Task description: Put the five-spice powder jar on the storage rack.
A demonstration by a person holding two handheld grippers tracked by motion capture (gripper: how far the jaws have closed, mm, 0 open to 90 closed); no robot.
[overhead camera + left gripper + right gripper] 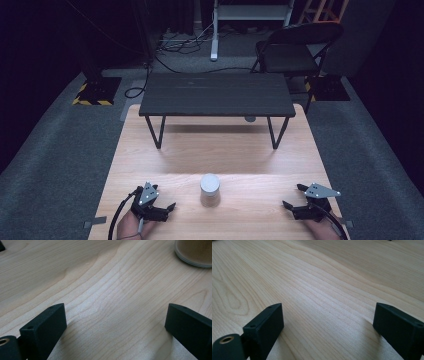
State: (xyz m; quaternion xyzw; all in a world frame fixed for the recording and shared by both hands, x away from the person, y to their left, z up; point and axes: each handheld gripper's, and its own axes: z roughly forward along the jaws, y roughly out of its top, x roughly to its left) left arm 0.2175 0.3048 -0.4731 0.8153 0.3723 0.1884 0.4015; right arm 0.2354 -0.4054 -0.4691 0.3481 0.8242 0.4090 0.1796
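A pale wooden worktop (pixel 220 150) fills the middle of the high view, lit softly against a dark room. Low in the frame, near the centre, stands a small jar (pixel 209 189) with a pale lid, upright and alone on the wood. In the left gripper view its rounded base (pixel 193 252) sits at the upper right corner, well ahead of the jaws.

The left tongs (pixel 161 200) rest at the lower left of the high view, held by a hand (pixel 131 225) coming in from the bottom edge; their jaws stand wide apart with nothing between them but bare wood grain. The right tongs (pixel 291 196) sit at the lower right, also spread wide and empty, pointing inward toward the jar. Both are well apart from the jar, one to either side.

Higher in the frame a small dark bench (pixel 216 95) on thin metal legs stands on the far part of the worktop. Behind it, at the upper right, is a black folding chair (pixel 292 47) on grey carpet (pixel 55 150), with cables (pixel 185 45) trailing across the floor.
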